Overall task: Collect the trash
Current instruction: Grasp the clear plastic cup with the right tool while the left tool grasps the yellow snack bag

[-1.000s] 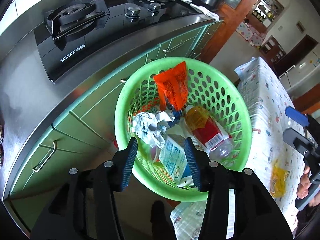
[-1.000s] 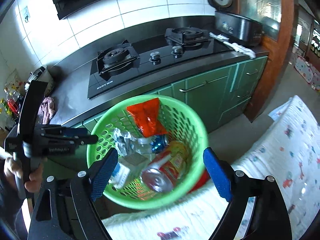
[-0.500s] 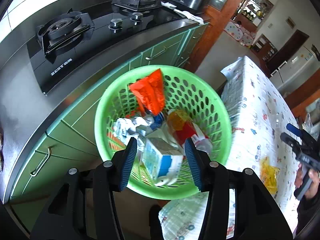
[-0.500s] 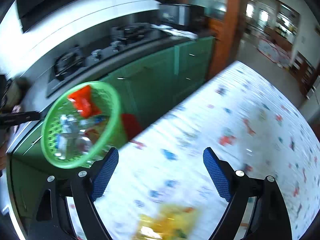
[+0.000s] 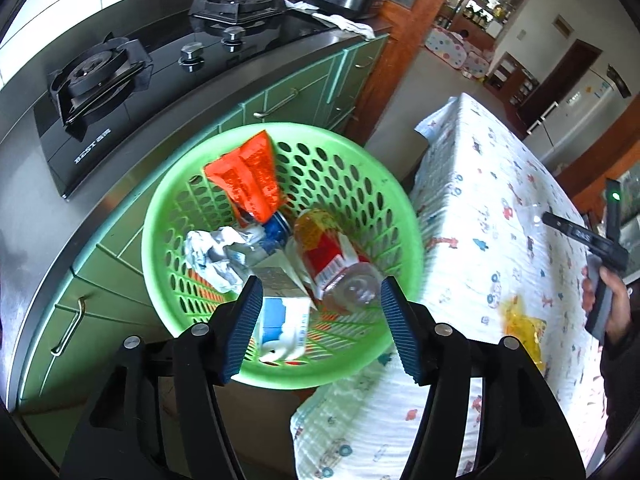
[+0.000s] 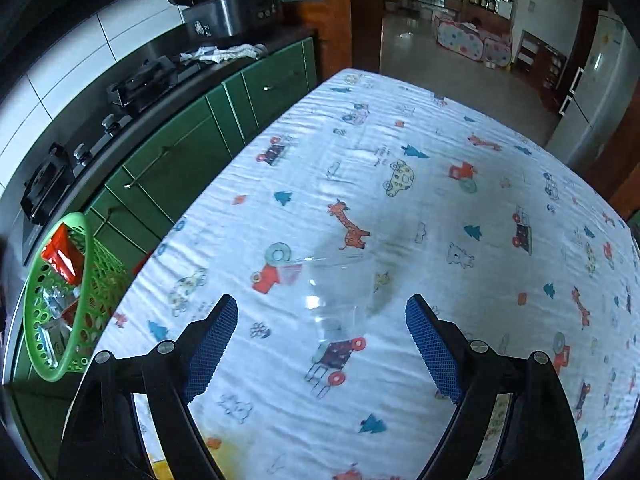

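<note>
Left gripper (image 5: 320, 324) over the green basket (image 5: 400, 216), jaws just opening, carton (image 5: 280, 320) lying loose below them. Right gripper (image 6: 320, 344), jaws apart and empty, points at what may be a clear plastic cup (image 6: 332, 292) on the tablecloth (image 6: 440, 140), apparently the next pickup.

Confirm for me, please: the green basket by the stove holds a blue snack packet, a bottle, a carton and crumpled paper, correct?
Not quite: the snack packet is orange-red, not blue, as the left wrist view shows. The rest stands: the green basket by the stove holds the bottle, the carton and the crumpled paper.
</note>
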### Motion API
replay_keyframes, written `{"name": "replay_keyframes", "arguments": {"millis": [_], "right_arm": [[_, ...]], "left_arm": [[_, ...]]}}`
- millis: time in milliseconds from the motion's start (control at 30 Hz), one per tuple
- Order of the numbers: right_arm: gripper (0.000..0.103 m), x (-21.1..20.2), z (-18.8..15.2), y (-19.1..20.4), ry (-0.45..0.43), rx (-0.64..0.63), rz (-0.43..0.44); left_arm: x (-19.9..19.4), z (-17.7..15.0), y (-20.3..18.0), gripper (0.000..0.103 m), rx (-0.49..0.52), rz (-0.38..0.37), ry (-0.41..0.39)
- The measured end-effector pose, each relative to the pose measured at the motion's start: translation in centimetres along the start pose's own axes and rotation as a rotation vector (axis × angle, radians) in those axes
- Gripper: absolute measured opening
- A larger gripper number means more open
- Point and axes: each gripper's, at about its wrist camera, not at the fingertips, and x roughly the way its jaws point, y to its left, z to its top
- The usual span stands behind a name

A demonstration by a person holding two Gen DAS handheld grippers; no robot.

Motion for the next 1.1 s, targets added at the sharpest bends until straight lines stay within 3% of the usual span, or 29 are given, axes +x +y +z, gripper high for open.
{"name": "replay_keyframes", "arguments": {"millis": [133, 300, 367, 433, 700, 867, 1100], "right_arm": [[0.083, 1.8, 0.5, 0.1, 0.029, -0.013, 0.0], [0.072, 3.5, 0.7, -0.1, 0.055, -0.011, 0.009], [0.06, 3.9, 0.6, -0.2, 0.068, -0.003, 0.016], [0.058, 3.8, 0.4, -0.3, 0.057, -0.003, 0.015], [0.057, 0.2, -1.4, -0.8, 0.008, -0.001, 0.044], [0.058, -3.1, -3.8, -1.1, -0.018, -0.028, 0.05], [0.058, -7.0, -8.0, -1.5, -0.053, -0.057, 0.065]], "left_arm": [[0.1, -0.3, -0.9, 0.065, 0.014, -0.004, 0.008], [0.3, -1.0, -2.0, 0.065, 0.031, -0.007, 0.022], [0.4, -1.4, -2.4, 0.065, 0.035, -0.009, 0.029], [0.5, -1.6, -2.8, 0.065, 0.041, -0.011, 0.037], [1.1, -3.1, -5.5, 0.068, 0.067, -0.049, 0.062], [1.5, -4.8, -8.5, 0.08, 0.097, -0.088, 0.084], [2.2, -7.2, -14.2, 0.084, 0.142, -0.192, 0.122]]}}
